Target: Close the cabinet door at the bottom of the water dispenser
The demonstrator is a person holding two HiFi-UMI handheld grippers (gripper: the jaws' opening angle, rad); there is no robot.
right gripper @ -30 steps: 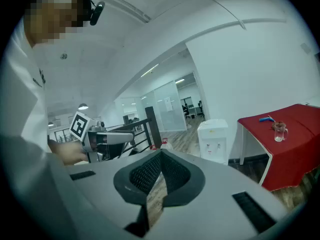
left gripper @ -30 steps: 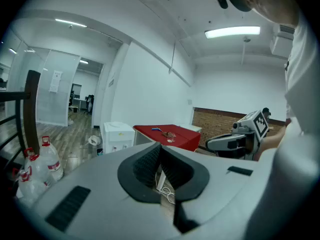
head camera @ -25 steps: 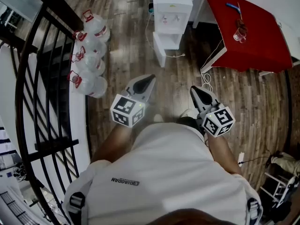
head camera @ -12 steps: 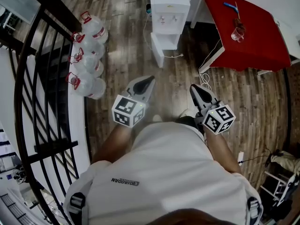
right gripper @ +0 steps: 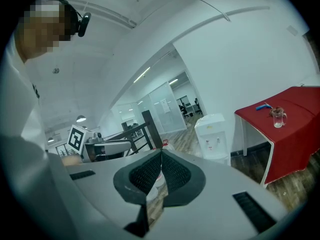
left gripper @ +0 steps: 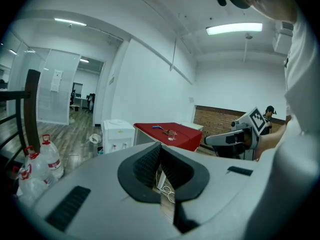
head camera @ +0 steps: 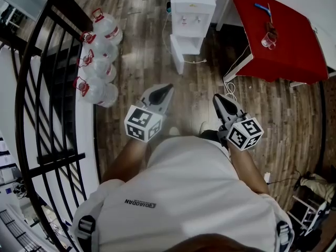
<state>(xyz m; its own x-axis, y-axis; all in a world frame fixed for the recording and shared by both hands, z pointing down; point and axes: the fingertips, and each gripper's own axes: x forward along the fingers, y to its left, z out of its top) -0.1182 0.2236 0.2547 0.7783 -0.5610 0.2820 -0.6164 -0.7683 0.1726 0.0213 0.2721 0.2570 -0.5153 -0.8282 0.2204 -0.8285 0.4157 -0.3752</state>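
Ok so the water dispenser [head camera: 193, 7] is way up ahead by the wall, well apart from both grippers, and its bottom cabinet door [head camera: 177, 55] is hanging open, swung out over the wood floor [head camera: 147, 30] on the left side of the opening. My left gripper [head camera: 168, 88] has its jaws closed tip to tip with nothing between them, and the right gripper [head camera: 216, 100] is the same, pinched together and empty (both gripper views show the pads meeting). Both point roughly toward the dispenser. Just right of it there's a red bench [head camera: 294, 56] with a glass cup [head camera: 269, 39] on it, and off to the left a cluster of big water bottles [head camera: 100, 51] sits beside a black railing [head camera: 65, 9].
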